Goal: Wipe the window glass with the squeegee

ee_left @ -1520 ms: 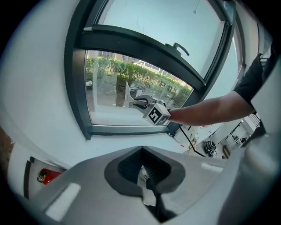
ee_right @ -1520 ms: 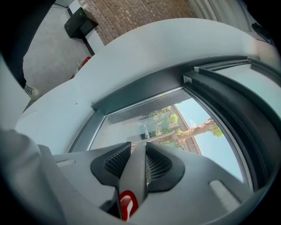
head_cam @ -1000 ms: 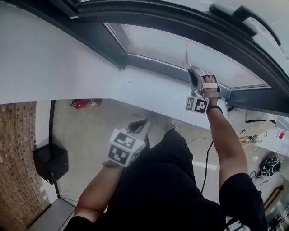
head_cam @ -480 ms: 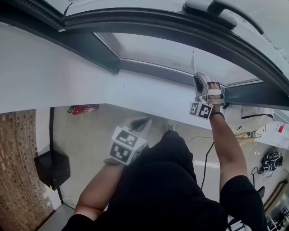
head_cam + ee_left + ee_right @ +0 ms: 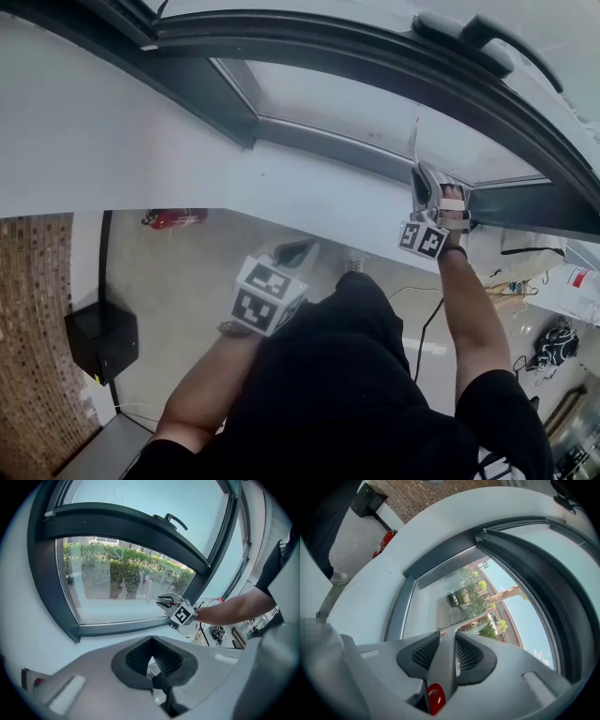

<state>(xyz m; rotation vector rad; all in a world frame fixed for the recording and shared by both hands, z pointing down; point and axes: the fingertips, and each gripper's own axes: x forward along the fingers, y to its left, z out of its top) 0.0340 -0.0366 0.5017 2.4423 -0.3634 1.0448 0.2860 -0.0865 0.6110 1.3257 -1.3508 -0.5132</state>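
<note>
Squeegee at the pane's lower edge, left gripper idle.
The window glass (image 5: 375, 108) spans 12 to 2 o'clock in the head view, inside its dark frame (image 5: 309, 47). At 2 o'clock the right gripper (image 5: 422, 178) is clenched on the grey squeegee (image 5: 443, 660), blade against the glass. Toward 6 o'clock the left gripper (image 5: 296, 253) hangs with its jaws drawn together, empty.

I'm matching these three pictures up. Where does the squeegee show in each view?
Head view: squeegee upper right, at the glass, above the right gripper.
Left gripper view: squeegee centre, by the pane's lower right corner.
Right gripper view: squeegee bottom centre, between the jaws.
Shared landmark: dark window frame.
</note>
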